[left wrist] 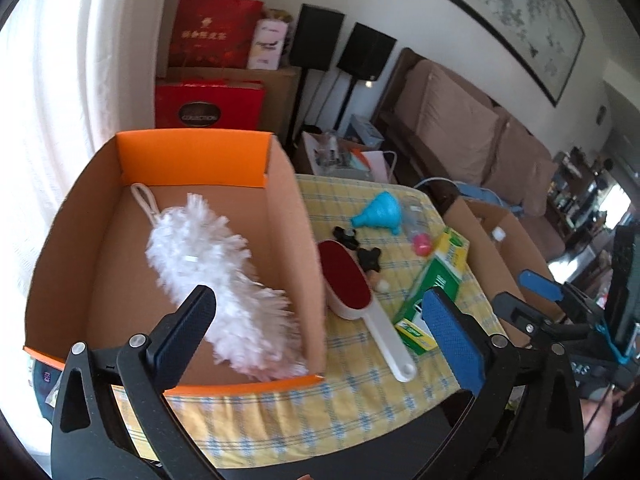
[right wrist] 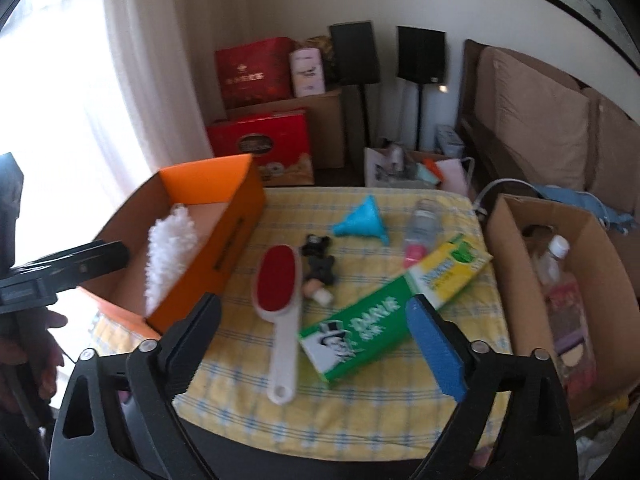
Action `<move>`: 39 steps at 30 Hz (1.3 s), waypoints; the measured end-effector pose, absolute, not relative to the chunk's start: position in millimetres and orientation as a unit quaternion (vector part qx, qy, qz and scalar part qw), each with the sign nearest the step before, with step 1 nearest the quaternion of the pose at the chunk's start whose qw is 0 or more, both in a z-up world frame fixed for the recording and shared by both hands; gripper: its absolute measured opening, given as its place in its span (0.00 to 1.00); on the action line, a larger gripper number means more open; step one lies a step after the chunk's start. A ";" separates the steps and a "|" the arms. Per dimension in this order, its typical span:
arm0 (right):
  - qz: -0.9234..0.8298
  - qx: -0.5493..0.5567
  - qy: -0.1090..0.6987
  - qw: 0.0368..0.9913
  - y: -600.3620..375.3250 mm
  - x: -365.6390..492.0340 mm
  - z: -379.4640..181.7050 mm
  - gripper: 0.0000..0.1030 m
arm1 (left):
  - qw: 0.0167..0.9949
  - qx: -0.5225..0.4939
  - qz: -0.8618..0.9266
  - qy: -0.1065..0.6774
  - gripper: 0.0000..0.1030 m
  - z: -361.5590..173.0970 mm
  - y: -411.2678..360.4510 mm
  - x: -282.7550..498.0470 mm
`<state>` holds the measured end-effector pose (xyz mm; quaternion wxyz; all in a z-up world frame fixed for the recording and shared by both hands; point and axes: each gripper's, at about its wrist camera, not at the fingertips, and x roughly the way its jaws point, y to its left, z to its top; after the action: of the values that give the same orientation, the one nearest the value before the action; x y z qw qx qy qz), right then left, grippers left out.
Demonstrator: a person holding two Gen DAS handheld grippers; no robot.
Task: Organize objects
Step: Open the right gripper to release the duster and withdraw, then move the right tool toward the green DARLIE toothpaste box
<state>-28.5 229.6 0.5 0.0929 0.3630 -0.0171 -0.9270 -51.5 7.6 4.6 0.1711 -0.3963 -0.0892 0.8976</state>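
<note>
A white fluffy duster [left wrist: 212,276] lies inside the orange cardboard box [left wrist: 192,152] on the left of the table. My left gripper [left wrist: 320,320] hangs open above the box's near right corner, nothing between its fingers. On the yellow checked cloth [right wrist: 360,392] lie a red lint brush with a white handle [right wrist: 280,292], a green toothpaste carton [right wrist: 360,332], a yellow-green carton [right wrist: 448,272], a blue funnel [right wrist: 364,216], a small bottle [right wrist: 420,228] and black knobs [right wrist: 320,256]. My right gripper [right wrist: 316,332] stands open above the near table edge, empty. The duster [right wrist: 168,252] shows here too.
A brown cardboard box [right wrist: 600,248] with a bottle inside stands right of the table. Red gift boxes [right wrist: 260,140], speakers on stands and a sofa [right wrist: 540,128] are behind. A hand [right wrist: 36,344] holds the left gripper at the left edge.
</note>
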 end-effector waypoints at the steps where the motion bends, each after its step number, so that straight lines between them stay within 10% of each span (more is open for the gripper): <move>1: -0.927 0.364 -0.019 0.087 235.0 -27.7 -0.6 0.97 | 0.176 -0.397 0.897 -0.086 1.00 4.1 12.5 -49.6; 39: -0.905 0.405 -0.131 0.000 344.2 -42.6 -50.5 0.98 | 0.290 -0.461 0.839 0.022 1.00 -79.7 181.0 -76.4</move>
<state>-42.6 344.2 -50.5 -0.0002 0.4049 -0.1314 -0.9049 -76.4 181.0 -79.7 0.2896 -0.4610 0.0225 0.8385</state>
